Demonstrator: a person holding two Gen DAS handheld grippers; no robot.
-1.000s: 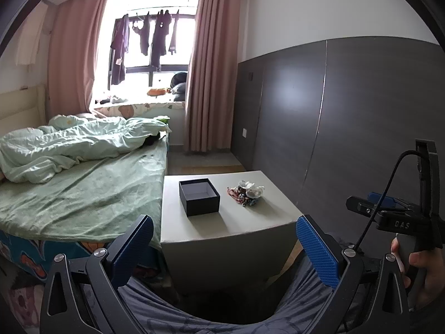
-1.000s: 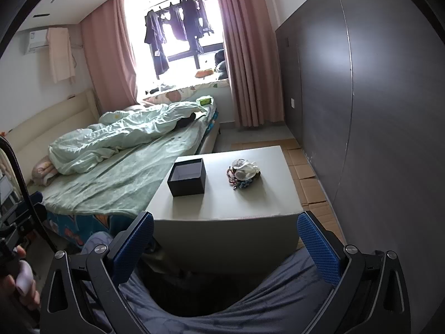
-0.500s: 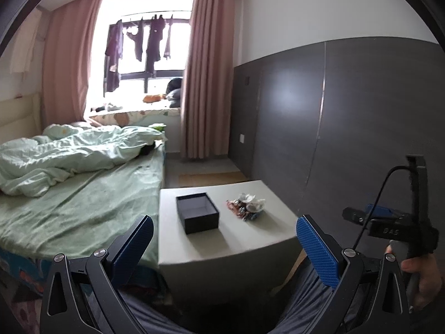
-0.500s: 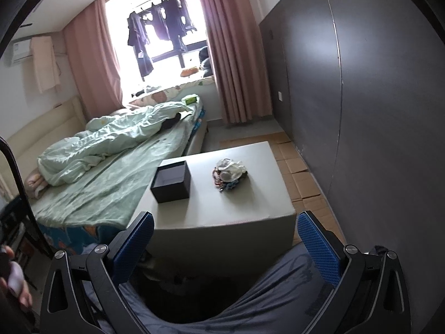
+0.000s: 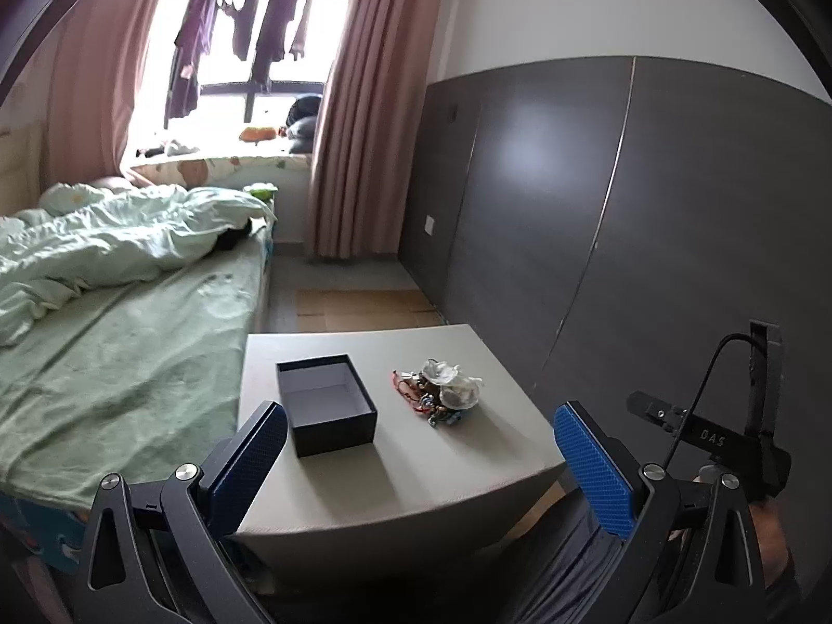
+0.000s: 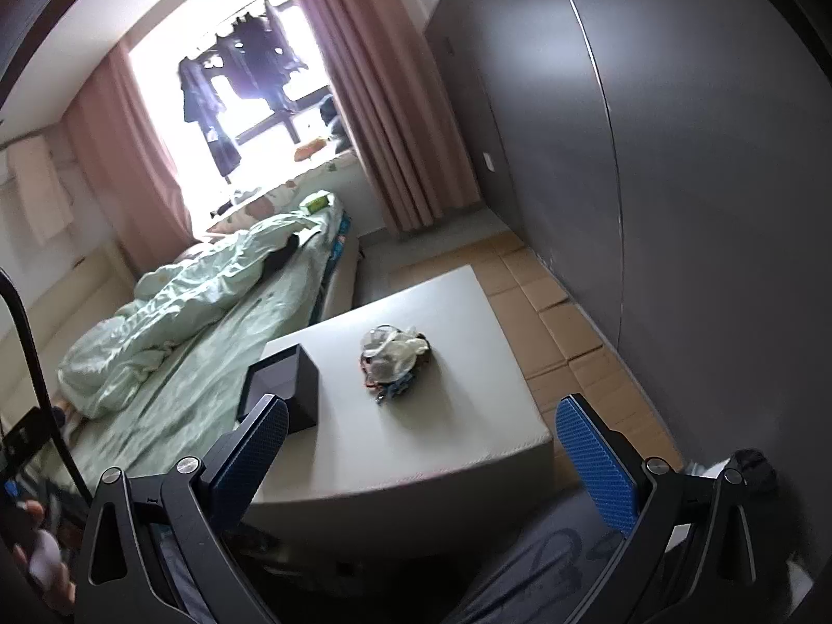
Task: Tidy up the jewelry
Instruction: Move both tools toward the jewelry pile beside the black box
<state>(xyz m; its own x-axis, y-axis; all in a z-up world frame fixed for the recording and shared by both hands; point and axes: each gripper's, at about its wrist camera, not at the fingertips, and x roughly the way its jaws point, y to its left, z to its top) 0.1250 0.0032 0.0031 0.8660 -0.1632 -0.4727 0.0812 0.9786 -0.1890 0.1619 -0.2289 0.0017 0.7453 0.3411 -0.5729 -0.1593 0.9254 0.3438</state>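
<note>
A dark open box (image 5: 326, 403) stands on a pale grey low table (image 5: 442, 468); it also shows in the right wrist view (image 6: 283, 390). To its right lies a tangled pile of jewelry (image 5: 439, 389) with white flower pieces and red and blue strands, also seen in the right wrist view (image 6: 392, 356). My left gripper (image 5: 420, 463) is open and empty, short of the table's near edge. My right gripper (image 6: 422, 460) is open and empty, also near the table's front edge (image 6: 405, 489), tilted.
A bed with a green sheet (image 5: 119, 343) and rumpled duvet (image 6: 171, 307) adjoins the table on the left. A dark grey panelled wall (image 5: 598, 218) runs along the right. Cardboard pieces (image 6: 567, 322) lie on the floor beside the table. Pink curtains (image 5: 364, 104) frame a window behind.
Both grippers have moved forward toward the table, so box and jewelry look larger. The right wrist view has tilted. Both grippers stay open.
</note>
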